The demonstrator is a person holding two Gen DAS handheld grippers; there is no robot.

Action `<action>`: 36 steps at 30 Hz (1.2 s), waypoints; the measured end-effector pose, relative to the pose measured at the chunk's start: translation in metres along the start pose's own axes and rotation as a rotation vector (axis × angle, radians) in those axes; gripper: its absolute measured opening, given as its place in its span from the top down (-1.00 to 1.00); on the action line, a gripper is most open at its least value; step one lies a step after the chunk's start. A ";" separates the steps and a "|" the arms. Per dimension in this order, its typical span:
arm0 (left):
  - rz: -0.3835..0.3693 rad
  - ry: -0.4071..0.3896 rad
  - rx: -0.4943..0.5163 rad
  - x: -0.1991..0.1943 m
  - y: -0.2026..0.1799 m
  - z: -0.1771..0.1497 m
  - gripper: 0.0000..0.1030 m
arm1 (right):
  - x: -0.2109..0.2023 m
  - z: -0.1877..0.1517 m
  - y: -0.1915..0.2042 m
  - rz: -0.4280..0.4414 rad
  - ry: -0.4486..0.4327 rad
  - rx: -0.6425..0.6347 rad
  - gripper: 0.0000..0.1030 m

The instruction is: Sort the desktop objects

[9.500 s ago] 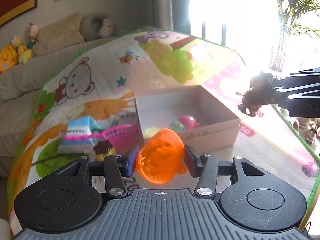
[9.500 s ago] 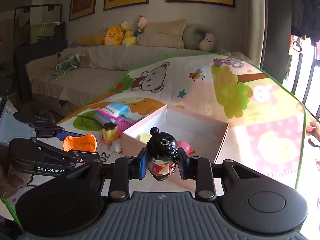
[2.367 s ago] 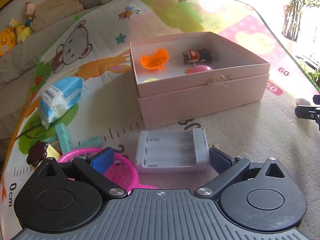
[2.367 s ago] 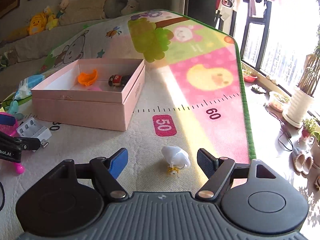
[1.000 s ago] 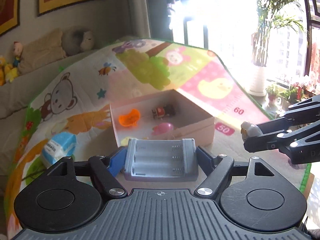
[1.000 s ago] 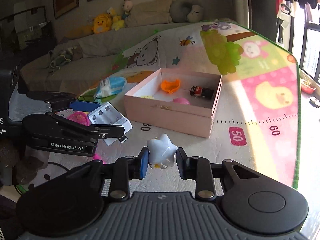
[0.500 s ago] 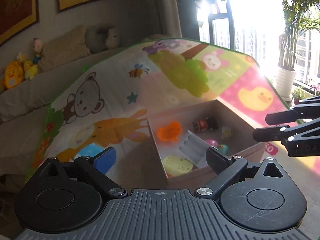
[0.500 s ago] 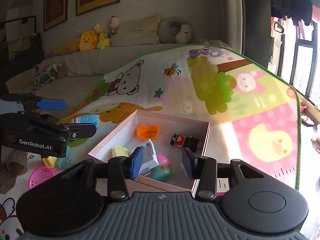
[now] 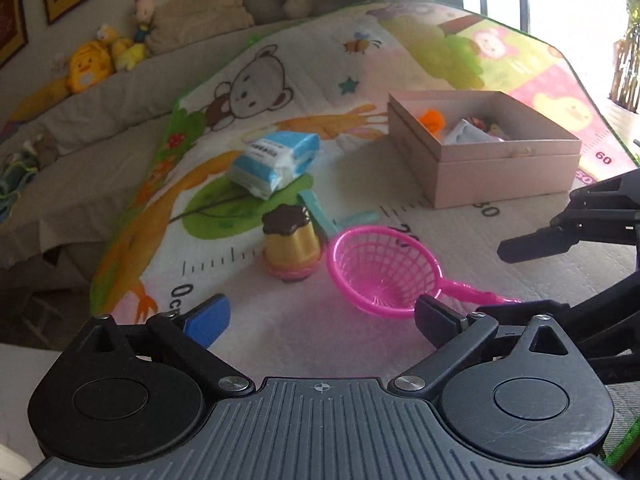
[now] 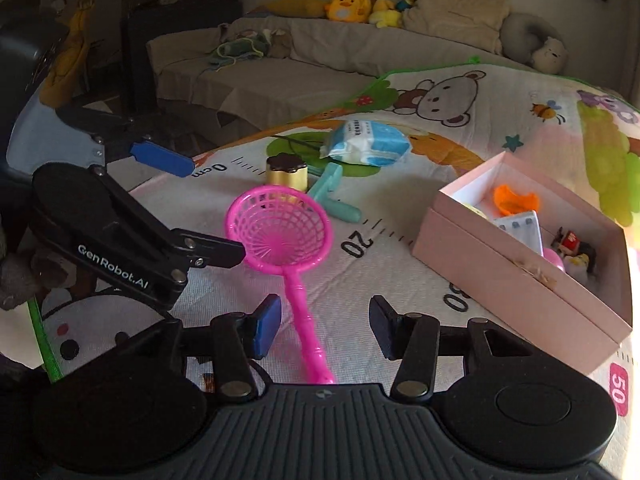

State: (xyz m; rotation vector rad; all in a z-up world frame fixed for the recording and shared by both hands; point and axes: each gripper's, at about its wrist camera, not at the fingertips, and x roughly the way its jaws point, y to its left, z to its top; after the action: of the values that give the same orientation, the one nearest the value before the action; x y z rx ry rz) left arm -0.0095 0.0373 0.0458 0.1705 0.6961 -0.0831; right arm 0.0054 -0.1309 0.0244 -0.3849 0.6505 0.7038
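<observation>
Left gripper [image 9: 320, 320]: fingers spread wide, nothing between them, low over the play mat [image 9: 360, 184]. Right gripper [image 10: 324, 328]: fingers parted, straddling the handle of the pink strainer [image 10: 280, 236] without touching it; handle end runs under the gripper body, cut off from view.

Landmark: pink strainer, lying on the mat.
- Gold jar with dark scalloped lid [image 9: 291, 240]: just beside the strainer bowl, far-left side; in the right wrist view partly hidden behind the bowl rim.
- Teal toy [image 10: 332, 196]: behind the strainer, partly covered by the jar; shape hard to make out.
- Blue tissue pack [image 9: 276, 162]: farther back.
- Pink box [image 9: 500, 168]: well apart, to the right. Inside: orange piece [image 10: 514, 200], grey battery case [image 10: 520, 230] tilted, small doll [image 10: 572, 246], possibly a pink ball, mostly hidden by the wall.
</observation>
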 end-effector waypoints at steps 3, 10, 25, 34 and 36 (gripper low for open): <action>0.009 -0.003 -0.030 -0.001 0.009 0.001 -0.97 | 0.017 0.002 0.006 0.007 0.051 -0.002 0.54; -0.018 -0.023 -0.053 0.015 0.001 0.009 -0.98 | -0.011 -0.016 -0.031 -0.084 0.071 0.139 0.77; 0.063 0.055 -0.127 0.114 -0.015 0.057 -0.97 | -0.059 -0.075 -0.095 -0.291 0.010 0.417 0.17; -0.307 -0.018 0.160 0.082 -0.073 0.036 -0.97 | -0.051 -0.085 -0.105 -0.326 0.005 0.488 -0.27; -0.349 -0.022 0.199 0.073 -0.081 0.028 -0.97 | -0.050 -0.088 -0.107 -0.332 -0.002 0.508 -0.39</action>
State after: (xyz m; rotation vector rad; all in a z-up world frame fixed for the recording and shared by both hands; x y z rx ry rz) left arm 0.0528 -0.0492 0.0093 0.2367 0.6898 -0.4888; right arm 0.0144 -0.2766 0.0050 -0.0174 0.7170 0.2077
